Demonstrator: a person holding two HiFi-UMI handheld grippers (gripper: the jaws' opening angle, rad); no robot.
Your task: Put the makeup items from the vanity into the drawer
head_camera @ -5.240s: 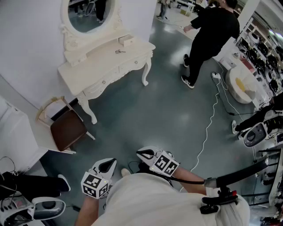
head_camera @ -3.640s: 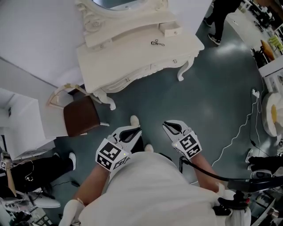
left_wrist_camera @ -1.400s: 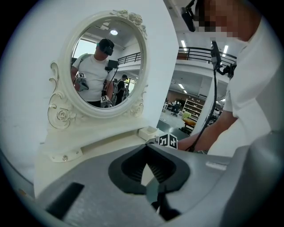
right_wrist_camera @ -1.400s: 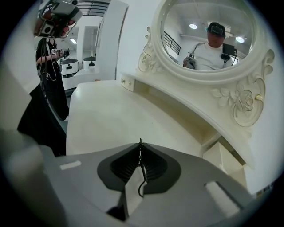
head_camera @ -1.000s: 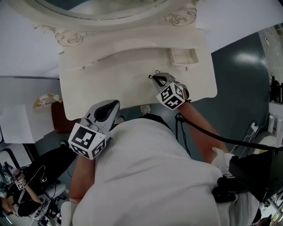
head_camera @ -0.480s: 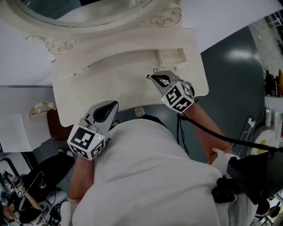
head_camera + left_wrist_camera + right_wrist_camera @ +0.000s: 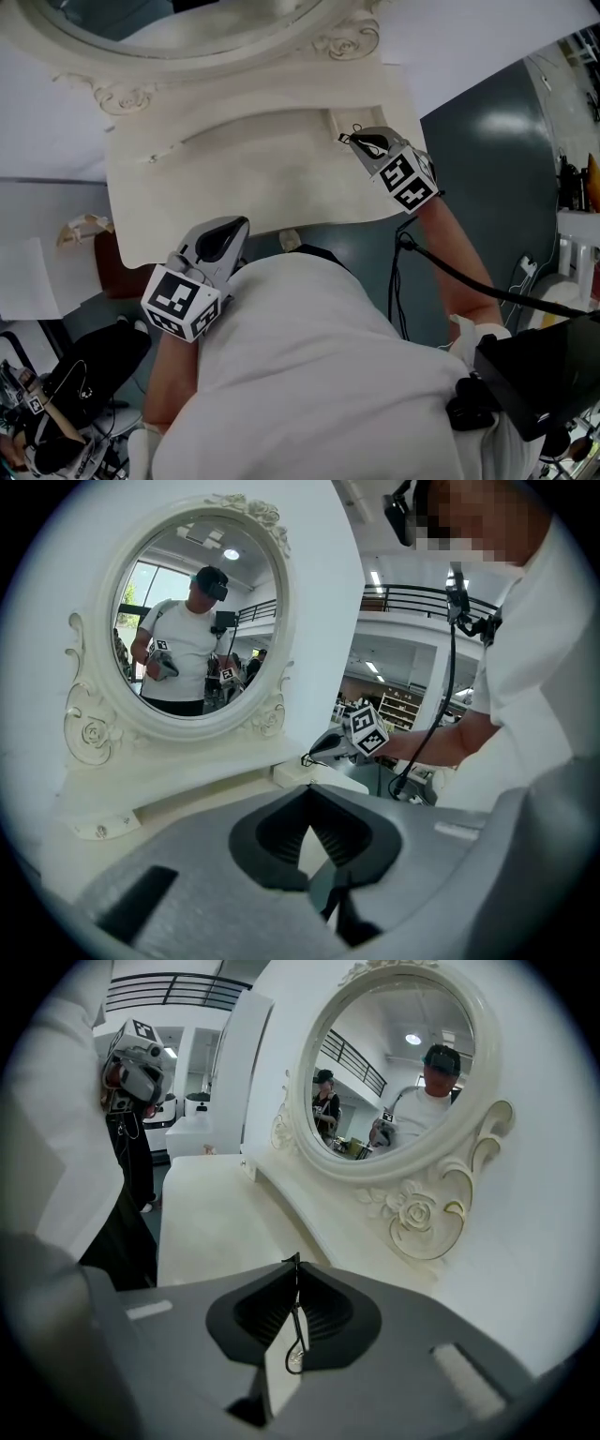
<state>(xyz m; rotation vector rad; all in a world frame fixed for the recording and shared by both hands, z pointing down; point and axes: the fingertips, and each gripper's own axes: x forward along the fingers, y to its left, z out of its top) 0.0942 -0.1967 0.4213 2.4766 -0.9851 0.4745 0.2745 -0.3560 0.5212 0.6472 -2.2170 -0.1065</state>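
Observation:
My right gripper (image 7: 359, 141) hovers over the back right of the cream vanity top (image 7: 234, 173), shut on a thin black eyelash curler (image 7: 347, 138). The curler's wire loop (image 7: 296, 1326) hangs between the closed jaws of this gripper (image 7: 296, 1265). Just behind it a small open drawer box (image 7: 336, 119) sits on the vanity's raised shelf, mostly hidden by the gripper. In the left gripper view the same box (image 7: 314, 774) lies under the right gripper (image 7: 319, 752). My left gripper (image 7: 236, 227) stays low at the vanity's front edge, shut and holding nothing (image 7: 311, 794).
An oval mirror (image 7: 178, 19) with a carved frame rises behind the top. A brown chair seat (image 7: 105, 261) shows at the vanity's left end. Dark floor (image 7: 506, 141) lies to the right, and a black cable (image 7: 450, 274) trails from my right arm.
I walked up to the vanity. The right gripper closed on the curler on the tabletop and has carried it right and back toward the small drawer box. The left gripper barely moved.

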